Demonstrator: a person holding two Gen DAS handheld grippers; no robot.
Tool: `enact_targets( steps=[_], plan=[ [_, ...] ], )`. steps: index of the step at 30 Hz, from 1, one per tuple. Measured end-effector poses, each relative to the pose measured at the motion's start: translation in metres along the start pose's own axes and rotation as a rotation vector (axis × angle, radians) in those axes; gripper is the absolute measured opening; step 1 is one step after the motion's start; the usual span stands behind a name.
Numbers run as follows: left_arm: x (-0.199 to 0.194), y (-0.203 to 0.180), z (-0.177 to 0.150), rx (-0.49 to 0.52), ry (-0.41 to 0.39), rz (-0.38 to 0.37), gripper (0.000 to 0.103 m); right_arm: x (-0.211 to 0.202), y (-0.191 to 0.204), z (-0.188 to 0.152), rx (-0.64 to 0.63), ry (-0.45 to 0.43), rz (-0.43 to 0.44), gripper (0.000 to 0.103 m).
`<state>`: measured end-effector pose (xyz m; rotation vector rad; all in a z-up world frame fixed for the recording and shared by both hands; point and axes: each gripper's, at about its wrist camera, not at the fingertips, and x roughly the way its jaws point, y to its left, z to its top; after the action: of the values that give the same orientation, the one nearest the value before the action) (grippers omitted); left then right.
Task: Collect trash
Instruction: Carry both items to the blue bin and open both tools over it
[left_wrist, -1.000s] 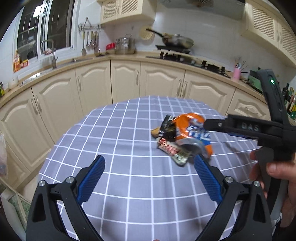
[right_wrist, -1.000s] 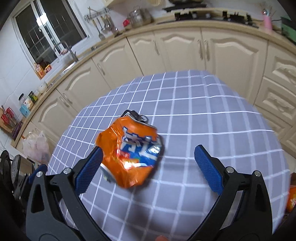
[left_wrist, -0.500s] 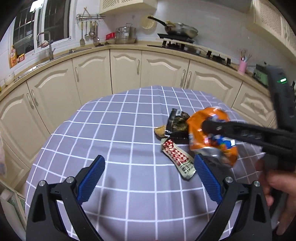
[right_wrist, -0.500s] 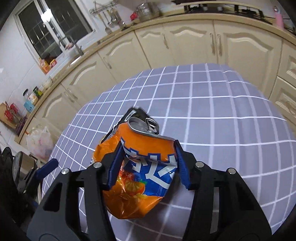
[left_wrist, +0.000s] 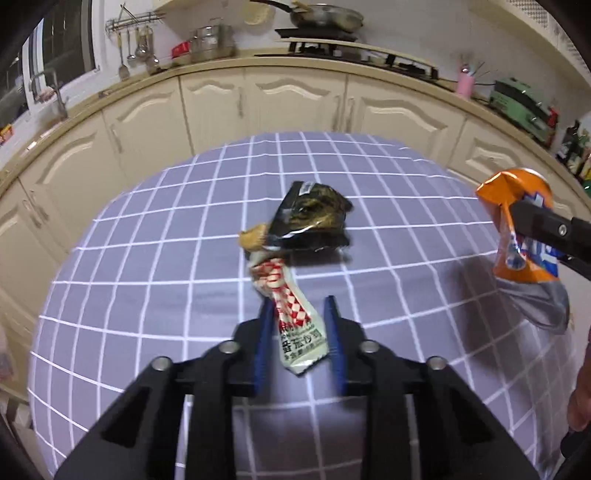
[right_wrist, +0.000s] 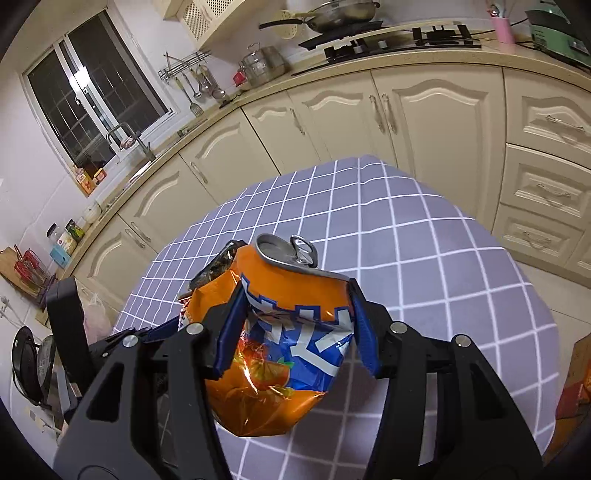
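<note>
Crushed can (right_wrist: 280, 332) in right claw (right_wrist: 295, 328), sachet (left_wrist: 295, 325) between narrowed left claw (left_wrist: 297, 343)

Both wrist cameras close, angled down, sharing checked table (left_wrist: 155, 236), cabinets (right_wrist: 436, 110)

Free room and obstructions on the checked tablecloth (left_wrist: 147, 258).
Left and far parts of the cloth lie bare and passable. At the centre a dark wrapper (left_wrist: 314, 218) and a red-checked sachet (left_wrist: 291, 314) block the way, touching each other. The cabinet fronts (left_wrist: 295, 99) close off the far side, while a crushed orange can (right_wrist: 284, 332) occupies the air at right.
</note>
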<state>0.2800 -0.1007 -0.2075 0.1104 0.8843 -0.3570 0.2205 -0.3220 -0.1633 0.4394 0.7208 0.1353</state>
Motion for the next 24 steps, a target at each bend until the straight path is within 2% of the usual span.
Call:
enact_targets(
  steps=[3, 7, 14, 24],
  plan=[
    [-0.011, 0.001, -0.010, -0.017, -0.009, -0.050, 0.013, -0.012, 0.000, -0.006, -0.005, -0.006, -0.003, 0.052],
    [-0.032, -0.004, -0.031, -0.020, -0.036, -0.067, 0.011, -0.029, -0.001, -0.012, -0.004, -0.020, -0.002, 0.052],
    [-0.073, -0.016, -0.044, -0.034, -0.112, -0.105, 0.011, -0.071, -0.004, -0.022, -0.007, -0.067, -0.020, 0.052],
    [-0.131, -0.095, -0.030, 0.057, -0.238, -0.221, 0.011, -0.151, -0.034, -0.030, 0.020, -0.180, -0.083, 0.052]
  ],
)
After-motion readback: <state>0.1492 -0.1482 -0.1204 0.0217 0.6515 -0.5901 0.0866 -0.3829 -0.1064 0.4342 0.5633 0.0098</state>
